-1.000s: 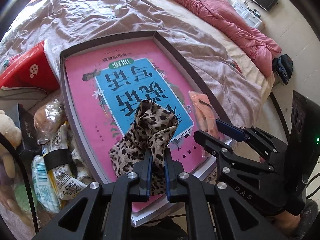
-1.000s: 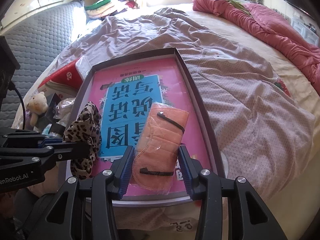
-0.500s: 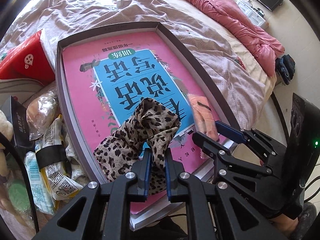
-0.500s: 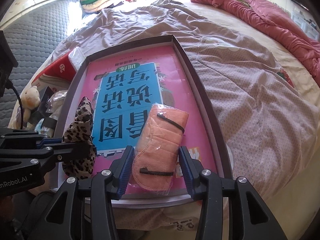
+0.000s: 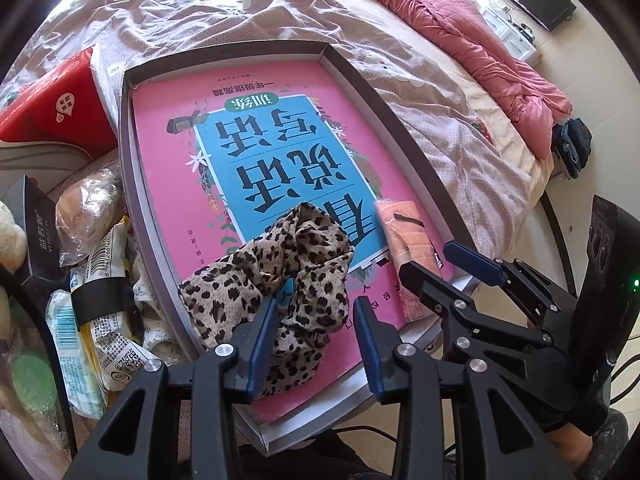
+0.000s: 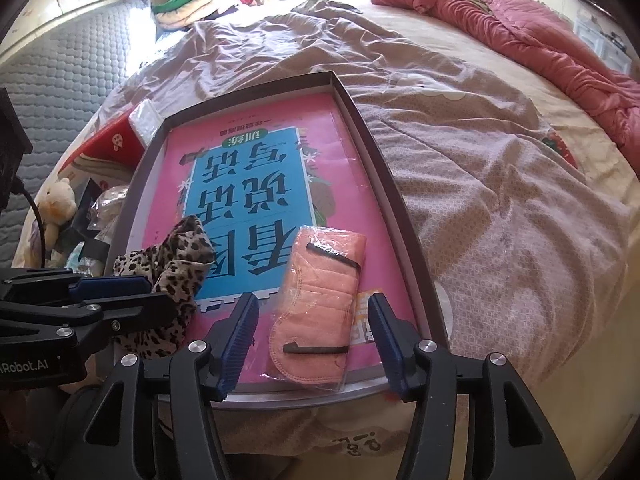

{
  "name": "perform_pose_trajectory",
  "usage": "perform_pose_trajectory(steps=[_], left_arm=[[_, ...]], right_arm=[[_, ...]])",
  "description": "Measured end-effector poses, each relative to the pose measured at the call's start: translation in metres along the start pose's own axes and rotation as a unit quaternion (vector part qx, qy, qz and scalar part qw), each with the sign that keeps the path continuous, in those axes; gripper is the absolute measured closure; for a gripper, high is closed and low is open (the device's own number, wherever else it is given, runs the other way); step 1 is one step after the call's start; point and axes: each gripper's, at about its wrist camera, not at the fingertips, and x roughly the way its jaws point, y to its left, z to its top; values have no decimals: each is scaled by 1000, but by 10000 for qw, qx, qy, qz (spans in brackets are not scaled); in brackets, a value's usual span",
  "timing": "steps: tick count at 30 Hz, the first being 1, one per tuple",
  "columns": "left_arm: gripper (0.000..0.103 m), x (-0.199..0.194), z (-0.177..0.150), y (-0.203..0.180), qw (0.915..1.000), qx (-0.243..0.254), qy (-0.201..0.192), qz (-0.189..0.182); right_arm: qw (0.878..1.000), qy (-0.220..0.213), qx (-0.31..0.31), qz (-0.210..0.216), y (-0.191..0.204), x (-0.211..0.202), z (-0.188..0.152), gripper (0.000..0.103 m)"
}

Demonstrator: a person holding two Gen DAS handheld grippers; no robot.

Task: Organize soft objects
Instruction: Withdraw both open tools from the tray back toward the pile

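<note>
Left wrist view:
- The left hand-held gripper (image 5: 314,328) is pointing down at the near end of a grey tray (image 5: 128,184) that is sitting on the bed (image 5: 420,92).
- Its jaws are spreading apart; the leopard scarf (image 5: 280,272) is lying between them, and the blue pads (image 5: 260,344) are no longer pressing on it.
- The scarf is lying crumpled on a pink book (image 5: 168,184) inside the tray, at the tray's near left corner, with one fold hanging over the left wall.
- The right hand-held gripper (image 5: 444,264) is reaching in from the right, over the tray's near right corner.
- A peach mask (image 5: 404,240) in a clear wrapper is lying on the book beside that gripper.
- Snack packets (image 5: 100,292) and a red box (image 5: 52,104) are sitting on the bed, left of the tray.

Right wrist view:
- The right hand-held gripper (image 6: 314,336) is opening too; the mask (image 6: 324,300) is lying between its spread fingers, and neither pad is touching it.
- The mask is lying flat on the book (image 6: 352,160), near the tray's (image 6: 380,168) near right corner, its lower end reaching the near wall.
- The scarf (image 6: 176,272) is bunching at the tray's near left corner, with the left hand-held gripper (image 6: 132,296) over it.
- A pink quilt (image 6: 540,48) is lying along the far right edge of the bed (image 6: 480,168).
</note>
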Motion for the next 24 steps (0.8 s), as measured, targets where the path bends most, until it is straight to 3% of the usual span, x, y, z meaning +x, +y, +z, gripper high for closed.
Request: perform_pose_trajectory(steps=[8,24], left_arm=[[48,-13,-8,1,9999,-79,-115,80],[36,-78,-29,7,9952,-76,-879,418]], right_arm=[[9998,-164,92,-83,-6,-18,5,40],[9988,-485,-86,-27,23,-50,16,34]])
